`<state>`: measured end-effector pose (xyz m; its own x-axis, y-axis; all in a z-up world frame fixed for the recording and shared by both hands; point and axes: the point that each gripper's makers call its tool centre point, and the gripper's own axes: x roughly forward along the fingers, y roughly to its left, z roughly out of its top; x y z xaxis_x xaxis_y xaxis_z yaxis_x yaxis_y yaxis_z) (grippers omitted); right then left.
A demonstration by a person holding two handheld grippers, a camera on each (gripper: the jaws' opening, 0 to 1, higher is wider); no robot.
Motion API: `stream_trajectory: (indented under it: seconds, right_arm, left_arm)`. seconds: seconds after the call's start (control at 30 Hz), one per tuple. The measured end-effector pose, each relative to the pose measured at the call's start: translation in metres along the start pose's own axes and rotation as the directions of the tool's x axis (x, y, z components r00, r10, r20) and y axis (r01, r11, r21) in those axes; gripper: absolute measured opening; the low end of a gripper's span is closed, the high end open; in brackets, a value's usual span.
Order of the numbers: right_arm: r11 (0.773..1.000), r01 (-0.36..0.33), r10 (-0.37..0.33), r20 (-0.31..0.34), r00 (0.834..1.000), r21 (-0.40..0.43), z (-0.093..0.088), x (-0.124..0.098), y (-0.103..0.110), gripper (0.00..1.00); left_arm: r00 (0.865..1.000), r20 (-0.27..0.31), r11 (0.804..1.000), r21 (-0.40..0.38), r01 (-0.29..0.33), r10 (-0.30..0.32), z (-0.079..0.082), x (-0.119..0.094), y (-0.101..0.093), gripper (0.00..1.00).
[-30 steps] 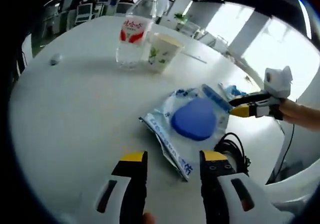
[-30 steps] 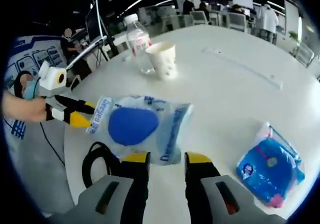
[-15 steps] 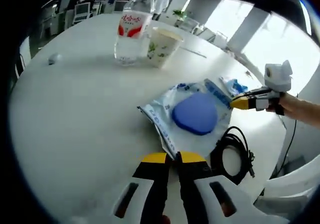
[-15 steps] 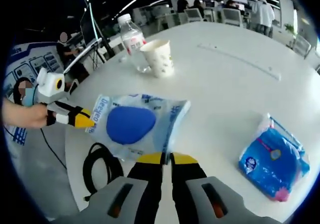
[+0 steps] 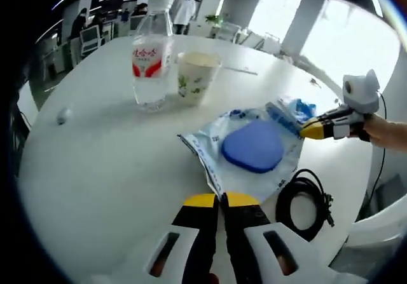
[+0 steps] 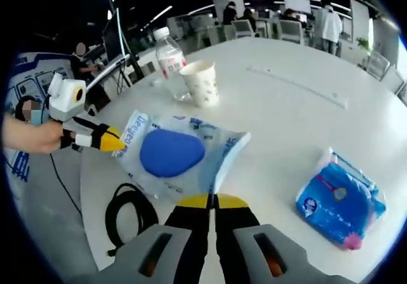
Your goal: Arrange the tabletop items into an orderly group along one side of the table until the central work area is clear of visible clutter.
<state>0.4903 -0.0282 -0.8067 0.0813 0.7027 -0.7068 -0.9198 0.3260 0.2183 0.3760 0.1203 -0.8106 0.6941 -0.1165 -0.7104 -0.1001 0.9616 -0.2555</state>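
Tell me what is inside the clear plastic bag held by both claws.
Inside the plastic bag lies a blue rounded pad-like item, visible through the clear film. What it is exactly cannot be told; its underside and anything beneath it are covered.

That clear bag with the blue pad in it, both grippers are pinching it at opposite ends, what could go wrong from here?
If the left gripper and right gripper pull apart, the bag may tear or slip. Dragging it could snag the black cable. A wide swing might tip the paper cup or water bottle.

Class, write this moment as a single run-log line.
left gripper: shut on clear bag edge | right gripper: shut on opposite edge | bottle, cup: standing together
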Motion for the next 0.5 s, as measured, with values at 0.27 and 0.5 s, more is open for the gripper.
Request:
stream_trajectory:
  seconds: [0.27, 0.5]
  right_arm:
    - [0.999, 0.046, -0.047, 0.020, 0.999, 0.007, 0.001, -0.009, -0.009, 0.00]
    - [0.996, 0.084, -0.085, 0.041, 0.996, 0.032, 0.003, -0.015, -0.019, 0.00]
  left_arm:
    - [0.999, -0.045, 0.980, 0.198, 0.014, -0.005, 0.024, 0.012, -0.004, 0.00]
    - [0.999, -0.050, 0.958, 0.287, 0.010, 0.004, 0.051, 0.024, -0.007, 0.00]
